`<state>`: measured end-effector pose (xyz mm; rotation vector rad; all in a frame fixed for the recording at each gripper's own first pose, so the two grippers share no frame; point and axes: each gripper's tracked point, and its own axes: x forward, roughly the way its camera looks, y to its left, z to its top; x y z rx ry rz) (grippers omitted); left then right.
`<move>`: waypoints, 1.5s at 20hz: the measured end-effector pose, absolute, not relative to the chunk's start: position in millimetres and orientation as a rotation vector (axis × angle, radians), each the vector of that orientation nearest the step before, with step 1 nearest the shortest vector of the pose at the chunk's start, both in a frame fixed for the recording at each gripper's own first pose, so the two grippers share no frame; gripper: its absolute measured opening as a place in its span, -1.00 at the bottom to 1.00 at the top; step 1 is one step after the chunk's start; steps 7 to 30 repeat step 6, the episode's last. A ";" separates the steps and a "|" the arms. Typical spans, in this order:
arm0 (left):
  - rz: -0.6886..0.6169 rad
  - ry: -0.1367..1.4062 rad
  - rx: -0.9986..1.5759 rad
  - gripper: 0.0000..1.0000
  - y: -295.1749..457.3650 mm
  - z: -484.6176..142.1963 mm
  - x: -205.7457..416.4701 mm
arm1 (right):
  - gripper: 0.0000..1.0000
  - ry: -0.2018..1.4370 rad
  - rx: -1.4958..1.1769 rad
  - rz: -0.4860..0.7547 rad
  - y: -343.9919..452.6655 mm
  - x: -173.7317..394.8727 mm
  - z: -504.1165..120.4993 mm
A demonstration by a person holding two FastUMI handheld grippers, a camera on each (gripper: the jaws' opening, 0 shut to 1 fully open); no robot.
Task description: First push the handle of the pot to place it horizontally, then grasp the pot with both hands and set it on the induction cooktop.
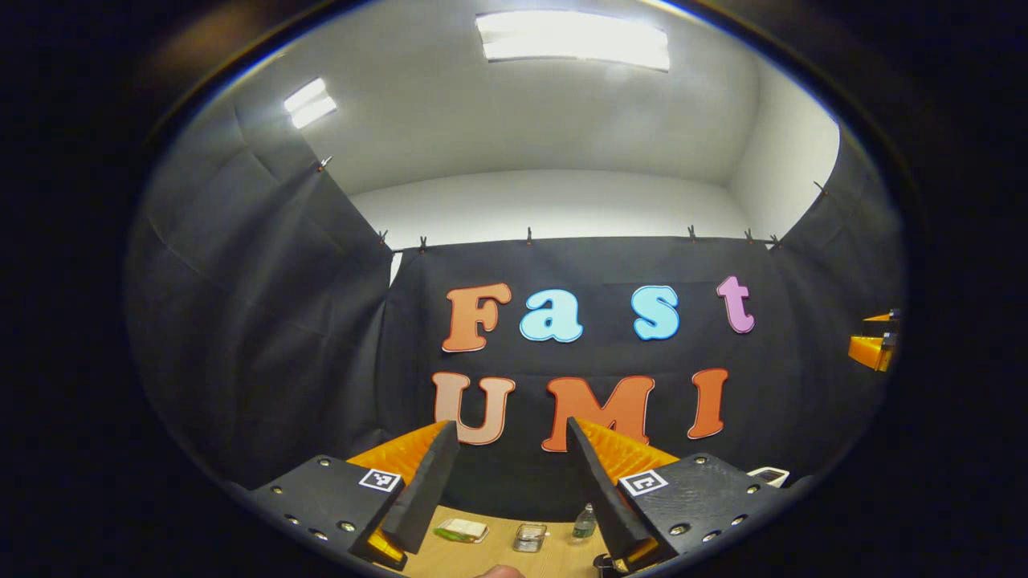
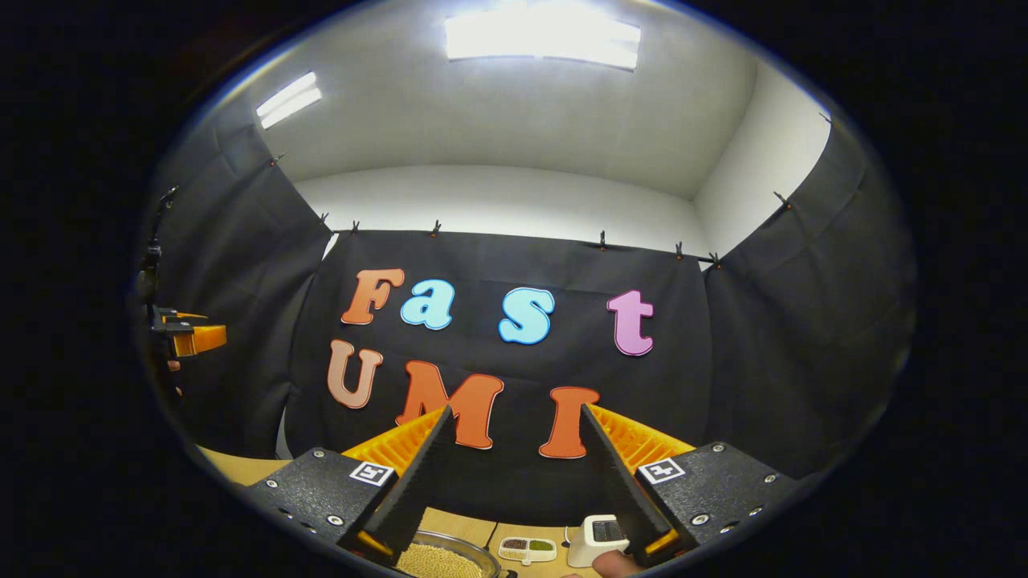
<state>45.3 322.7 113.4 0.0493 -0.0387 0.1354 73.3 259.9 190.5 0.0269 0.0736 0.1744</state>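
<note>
Both grippers are hovering high above the worktop point(image 1: 482, 554) and pointing at the booth's far cloth wall, so the task looks not yet begun. The left gripper point(image 1: 512, 429) is holding its jaws wide apart with nothing between them; the right gripper point(image 2: 514, 417) is doing the same.

Low in the left gripper view, a small tray point(image 1: 462, 530), a clear container point(image 1: 530, 536) and a small bottle point(image 1: 585, 523) are sitting on the far part of the worktop. Low in the right gripper view, a metal bowl of yellowish grains point(image 2: 438, 558), a divided dish point(image 2: 527, 549) and a white device point(image 2: 598, 536) are lying near one another.

Neither the pot nor the induction cooktop can be made out with any certainty, so their places cannot be told. Judging from this, pushing the handle, the two-handed grasp and the placing are all still to do.
</note>
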 end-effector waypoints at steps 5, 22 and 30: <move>0.160 -0.031 -0.010 0.65 335.3 105.4 42.4 | 0.89 0.089 0.038 0.201 265.6 72.1 184.1; 0.161 -0.034 -0.025 0.62 336.3 104.1 43.1 | 0.89 0.088 0.038 0.202 265.1 72.8 183.5; 0.161 -0.034 -0.025 0.62 336.3 104.1 43.1 | 0.89 0.088 0.038 0.202 265.1 72.8 183.5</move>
